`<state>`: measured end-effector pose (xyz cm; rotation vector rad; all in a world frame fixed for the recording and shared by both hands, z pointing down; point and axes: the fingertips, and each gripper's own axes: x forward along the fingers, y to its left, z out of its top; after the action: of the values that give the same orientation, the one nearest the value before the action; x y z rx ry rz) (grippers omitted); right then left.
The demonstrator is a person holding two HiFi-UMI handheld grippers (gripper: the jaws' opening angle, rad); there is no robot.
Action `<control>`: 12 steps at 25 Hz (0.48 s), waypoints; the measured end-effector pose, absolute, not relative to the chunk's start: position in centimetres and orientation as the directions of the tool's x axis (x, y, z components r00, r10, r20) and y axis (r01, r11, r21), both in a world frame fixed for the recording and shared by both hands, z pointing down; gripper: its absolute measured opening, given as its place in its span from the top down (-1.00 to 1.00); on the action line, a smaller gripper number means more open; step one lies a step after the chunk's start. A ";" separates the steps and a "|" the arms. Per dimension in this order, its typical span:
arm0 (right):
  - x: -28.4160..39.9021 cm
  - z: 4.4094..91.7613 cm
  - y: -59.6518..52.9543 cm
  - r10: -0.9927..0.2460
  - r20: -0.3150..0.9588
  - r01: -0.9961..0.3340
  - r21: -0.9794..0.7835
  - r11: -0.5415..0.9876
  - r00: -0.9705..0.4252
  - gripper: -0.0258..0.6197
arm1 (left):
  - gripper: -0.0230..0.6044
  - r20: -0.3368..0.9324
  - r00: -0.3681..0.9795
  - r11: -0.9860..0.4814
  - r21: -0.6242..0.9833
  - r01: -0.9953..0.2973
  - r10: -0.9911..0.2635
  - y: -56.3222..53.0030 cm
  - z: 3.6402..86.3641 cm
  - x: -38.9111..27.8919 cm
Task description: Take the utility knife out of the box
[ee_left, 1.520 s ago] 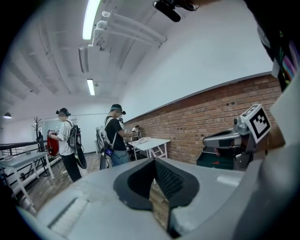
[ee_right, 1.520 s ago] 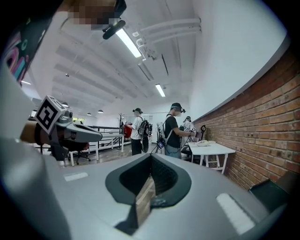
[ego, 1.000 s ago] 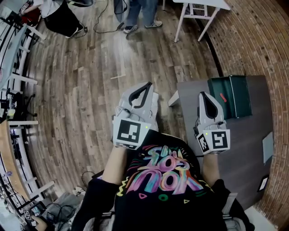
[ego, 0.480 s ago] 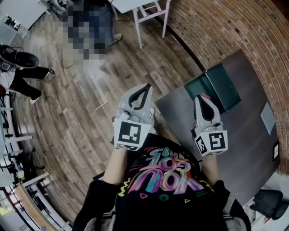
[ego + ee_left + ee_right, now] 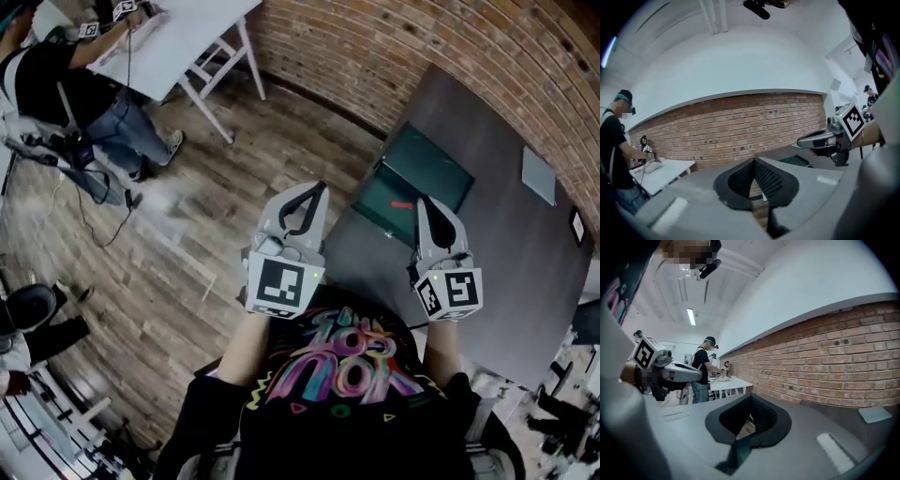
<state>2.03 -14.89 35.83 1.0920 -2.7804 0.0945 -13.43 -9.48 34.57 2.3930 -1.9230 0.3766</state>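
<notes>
An open dark green box lies on the dark grey table, close to its left edge. A small red utility knife lies inside, near the box's front. My right gripper hangs over the table with its tips just right of the knife, shut and holding nothing. My left gripper is over the wooden floor, left of the table's corner, also shut and bare. In the left gripper view its jaws meet, with the box and the right gripper to the right. In the right gripper view the tips touch.
A brick wall runs behind the table. A grey pad and a small framed card lie on the table's far right. A person works at a white table at the back left.
The whole view has swung round: the table and green box have come from the right edge to straight ahead. Both grippers moved sideways with it and stayed shut.
</notes>
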 end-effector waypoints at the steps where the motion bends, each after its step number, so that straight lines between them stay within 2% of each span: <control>1: 2.5 36.0 -15.2 -0.700 0.170 -0.710 -0.003 0.704 -0.694 0.92 | 0.93 0.218 0.236 -0.265 -0.113 -0.958 -0.947 -10.3 34.7 -13.4; 5: 4.4 37.2 -15.5 -0.781 0.205 -0.799 -0.006 0.601 -0.590 0.92 | 0.93 0.220 0.367 -0.397 -0.110 -0.911 -0.904 -13.0 35.2 -12.4; 12: 6.5 38.1 -14.9 -0.833 0.260 -0.862 0.008 0.507 -0.488 0.92 | 0.93 0.226 0.500 -0.528 -0.082 -0.845 -0.836 -15.6 35.6 -10.0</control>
<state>6.47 -14.88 38.08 1.4434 -2.5204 0.1810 -10.00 -15.55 35.57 2.6871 -1.5056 0.3715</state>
